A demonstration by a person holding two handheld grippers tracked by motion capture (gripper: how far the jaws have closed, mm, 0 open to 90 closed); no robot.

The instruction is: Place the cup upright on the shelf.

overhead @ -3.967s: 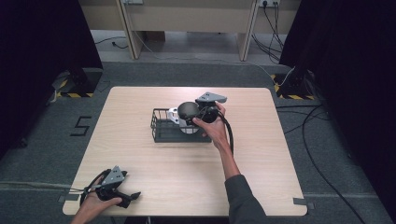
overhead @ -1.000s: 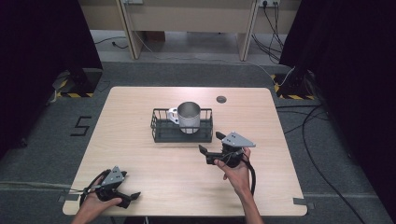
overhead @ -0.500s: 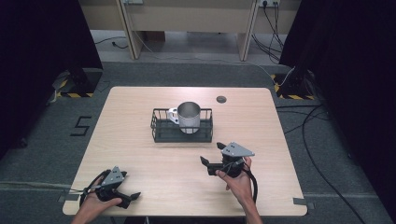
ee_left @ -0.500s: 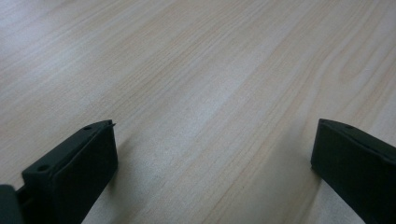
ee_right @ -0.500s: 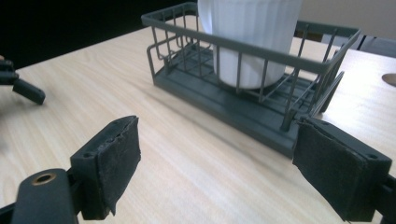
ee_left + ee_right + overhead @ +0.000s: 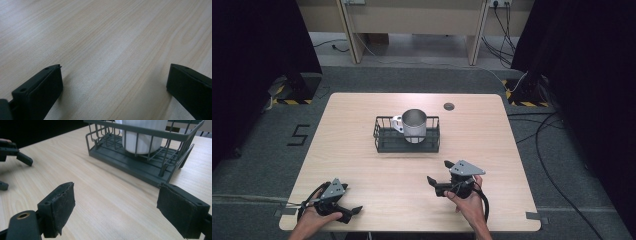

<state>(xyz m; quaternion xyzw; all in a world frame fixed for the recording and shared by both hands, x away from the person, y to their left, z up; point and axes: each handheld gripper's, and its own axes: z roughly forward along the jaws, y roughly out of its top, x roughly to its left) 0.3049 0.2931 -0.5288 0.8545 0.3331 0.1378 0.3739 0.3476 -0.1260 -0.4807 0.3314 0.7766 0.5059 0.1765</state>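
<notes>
My desk (image 6: 362, 110) is pale wood with a fine straight grain, and on it the wire basket (image 6: 384, 141) is dark grey, holding a mug (image 6: 414, 125) that is white outside and grey-silver inside. My right gripper (image 6: 439, 179) and left gripper (image 6: 353, 211) are black, each topped by a grey plate, and the floor (image 6: 257, 150) is dark grey carpet marked with a black 5 (image 6: 300, 135).
</notes>
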